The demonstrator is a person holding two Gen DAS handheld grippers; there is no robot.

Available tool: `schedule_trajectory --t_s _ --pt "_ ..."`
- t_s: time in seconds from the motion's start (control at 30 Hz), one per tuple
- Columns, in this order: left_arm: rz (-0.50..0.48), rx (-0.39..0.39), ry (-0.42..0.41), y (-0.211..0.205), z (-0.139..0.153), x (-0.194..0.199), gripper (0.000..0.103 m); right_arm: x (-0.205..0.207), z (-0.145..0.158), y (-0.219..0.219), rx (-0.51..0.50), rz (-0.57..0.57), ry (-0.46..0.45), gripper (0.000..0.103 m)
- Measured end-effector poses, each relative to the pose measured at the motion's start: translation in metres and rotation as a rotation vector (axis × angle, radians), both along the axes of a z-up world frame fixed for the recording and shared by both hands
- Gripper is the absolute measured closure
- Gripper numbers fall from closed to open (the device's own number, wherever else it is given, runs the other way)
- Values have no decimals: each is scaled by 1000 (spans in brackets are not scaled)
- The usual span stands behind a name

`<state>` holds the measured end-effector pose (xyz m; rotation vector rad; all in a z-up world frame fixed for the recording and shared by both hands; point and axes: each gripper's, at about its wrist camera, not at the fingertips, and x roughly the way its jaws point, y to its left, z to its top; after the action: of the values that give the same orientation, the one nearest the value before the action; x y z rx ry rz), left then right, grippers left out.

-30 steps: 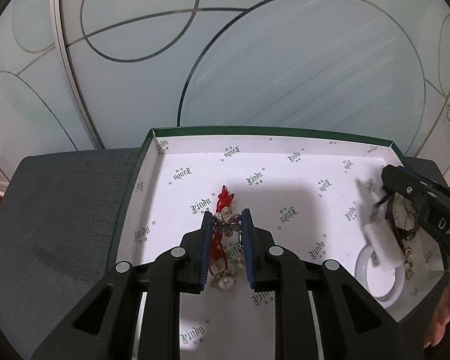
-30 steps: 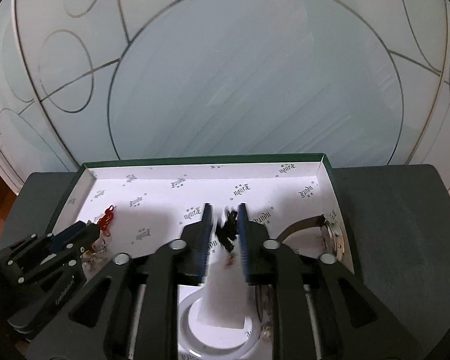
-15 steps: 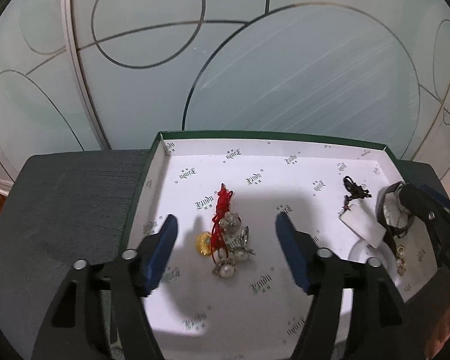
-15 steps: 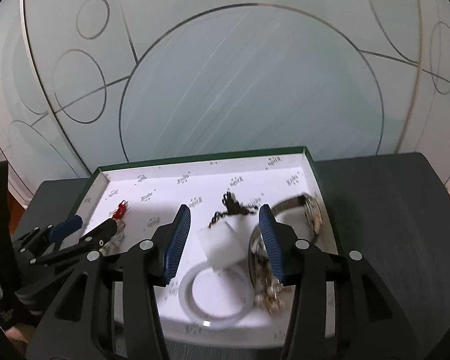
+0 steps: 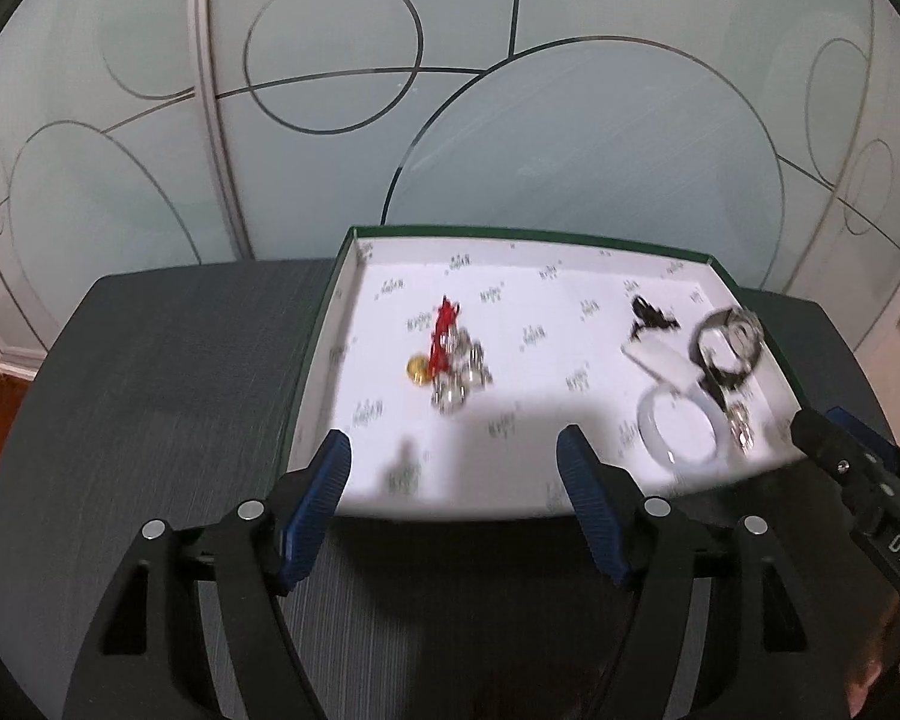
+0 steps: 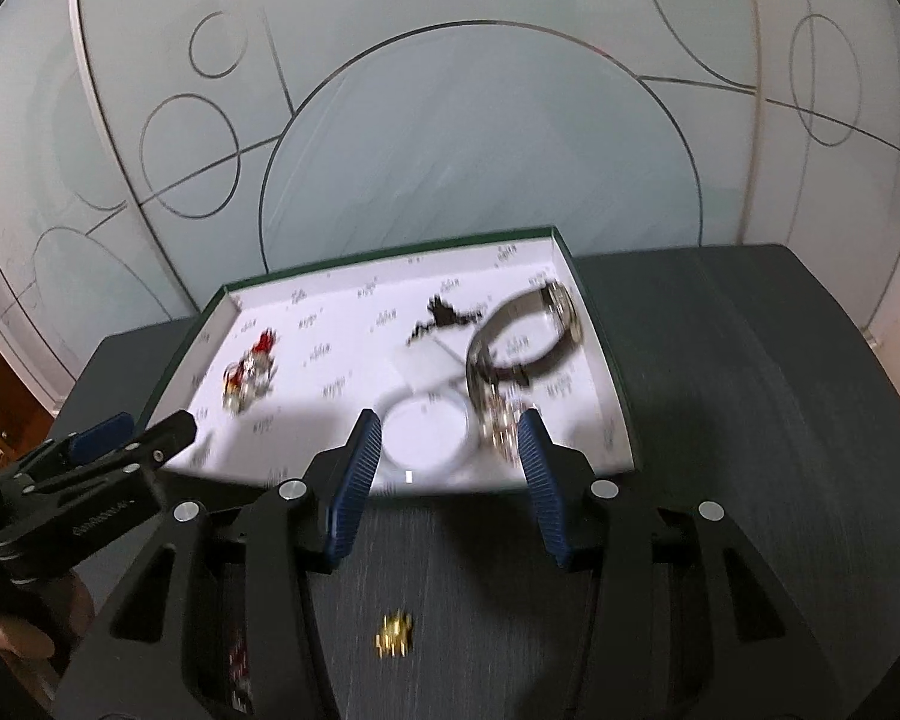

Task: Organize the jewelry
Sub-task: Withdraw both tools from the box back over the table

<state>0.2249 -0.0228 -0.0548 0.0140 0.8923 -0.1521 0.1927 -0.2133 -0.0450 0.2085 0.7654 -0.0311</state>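
Observation:
A green box with a white printed lining (image 5: 510, 312) (image 6: 354, 294) sits on the dark table. Inside it on the left lies a heap of red cord, pearl and gold jewelry (image 5: 450, 354) (image 6: 249, 372). On the right lie a black ornament (image 5: 651, 315) (image 6: 447, 315), a white ring (image 5: 681, 429) (image 6: 426, 426) and a wristwatch (image 5: 729, 345) (image 6: 528, 336). My left gripper (image 5: 453, 471) stands open and empty at the box's near edge. My right gripper (image 6: 450, 450) is open too, with nothing in it. A small gold piece (image 6: 395, 635) rests on the table under the right gripper.
The dark grey table (image 5: 150, 390) (image 6: 750, 390) runs left and right of the box. Behind it stands a frosted glass wall with circle patterns (image 5: 570, 150). A hand (image 6: 24, 630) holds the left gripper at the lower left of the right wrist view.
Both grippers have let go of their jewelry inside the box, opened, and drawn back to its near edge. The red and pearl heap and the black ornament now lie in the box.

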Motion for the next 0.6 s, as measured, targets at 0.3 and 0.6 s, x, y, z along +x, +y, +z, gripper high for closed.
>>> schedule_trajectory --t_s 0.3,0.6 --pt "6 -38 34 1 1 -63 33 -56 -12 0 -3 -5 43 56" --pt "10 -42 51 4 -2 -105 33 -106 -22 -3 -3 -10 77 56"
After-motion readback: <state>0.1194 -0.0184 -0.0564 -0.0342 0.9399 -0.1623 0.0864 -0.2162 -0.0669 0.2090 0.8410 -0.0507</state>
